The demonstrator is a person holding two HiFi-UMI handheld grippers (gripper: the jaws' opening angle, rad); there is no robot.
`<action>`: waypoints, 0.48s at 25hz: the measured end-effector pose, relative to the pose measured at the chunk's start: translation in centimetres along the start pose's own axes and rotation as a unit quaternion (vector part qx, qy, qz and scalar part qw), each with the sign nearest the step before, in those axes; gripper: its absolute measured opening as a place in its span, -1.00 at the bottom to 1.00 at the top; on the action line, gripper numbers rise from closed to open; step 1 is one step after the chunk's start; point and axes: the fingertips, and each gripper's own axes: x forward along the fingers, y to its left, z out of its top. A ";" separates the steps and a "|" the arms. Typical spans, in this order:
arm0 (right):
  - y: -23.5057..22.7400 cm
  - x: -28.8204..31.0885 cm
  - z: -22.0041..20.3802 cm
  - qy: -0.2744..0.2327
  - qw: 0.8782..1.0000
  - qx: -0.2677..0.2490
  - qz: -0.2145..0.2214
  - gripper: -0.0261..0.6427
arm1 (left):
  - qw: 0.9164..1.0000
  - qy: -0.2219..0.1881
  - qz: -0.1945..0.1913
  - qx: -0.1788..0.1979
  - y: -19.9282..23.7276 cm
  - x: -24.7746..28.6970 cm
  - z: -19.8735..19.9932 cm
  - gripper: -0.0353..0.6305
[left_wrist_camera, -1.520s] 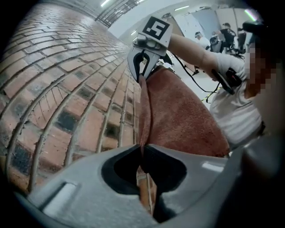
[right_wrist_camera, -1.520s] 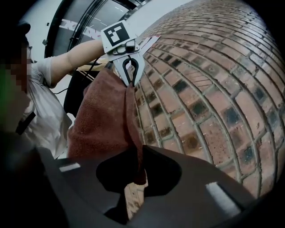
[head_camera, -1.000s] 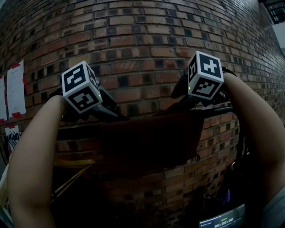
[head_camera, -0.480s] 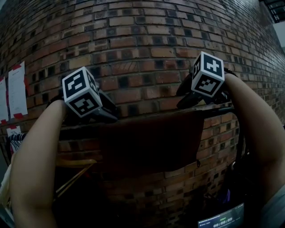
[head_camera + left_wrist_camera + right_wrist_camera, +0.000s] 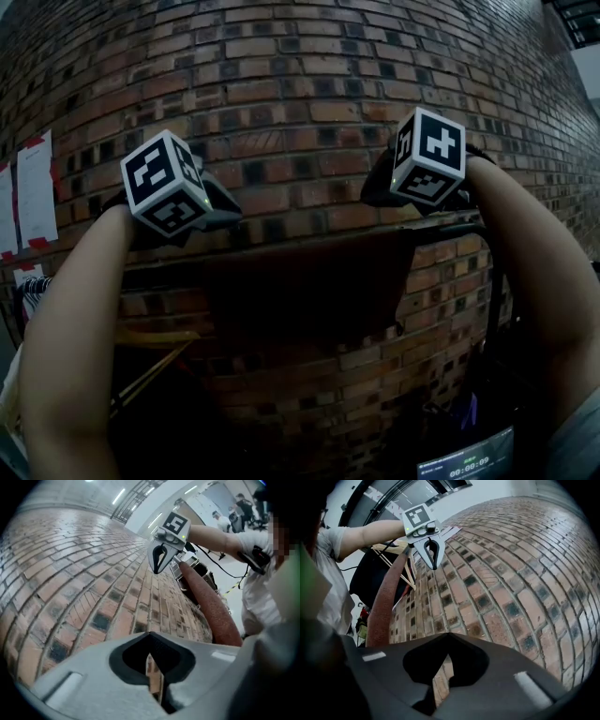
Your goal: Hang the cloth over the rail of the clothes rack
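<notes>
The left gripper (image 5: 152, 667) and the right gripper (image 5: 440, 670) have both just closed. Their jaws are together with nothing between them, and only brick shows past the tips. Each hovers just above the rail (image 5: 464, 228), near a top corner of the cloth (image 5: 309, 281). The cloth hangs draped over the rail in front of the brick wall (image 5: 300, 84). Its right edge lies near the rack's upright (image 5: 494, 281), and a wooden hanger (image 5: 159, 336) sits lower left.

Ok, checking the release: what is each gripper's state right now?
Left gripper: jaws just closed, shut, nothing between them.
Right gripper: jaws just closed, shut, empty; the dark red-brown cloth hangs below, unheld.
</notes>
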 end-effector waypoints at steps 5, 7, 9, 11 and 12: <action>2.7 -2.4 2.3 -0.028 0.999 -0.041 -0.016 -0.92 | 0.999 -0.003 0.051 0.018 -0.9 -2.3 2.0 -0.89; 4.3 -3.5 3.3 -0.058 0.997 -0.049 -0.029 -0.92 | 0.997 -0.027 0.068 0.015 -2.4 -3.4 3.5 -0.89; 6.1 -4.9 4.0 -0.095 0.994 -0.049 -0.039 -0.92 | 0.995 -0.051 0.084 0.016 -4.6 -4.5 4.8 -0.89; 8.4 -6.4 4.2 -0.125 0.990 -0.047 -0.039 -0.92 | 0.993 -0.077 0.092 0.012 -7.2 -5.5 6.0 -0.89; 9.5 -7.1 4.2 -0.137 0.989 -0.047 -0.038 -0.92 | 0.992 -0.089 0.094 0.008 -8.6 -6.0 6.5 -0.89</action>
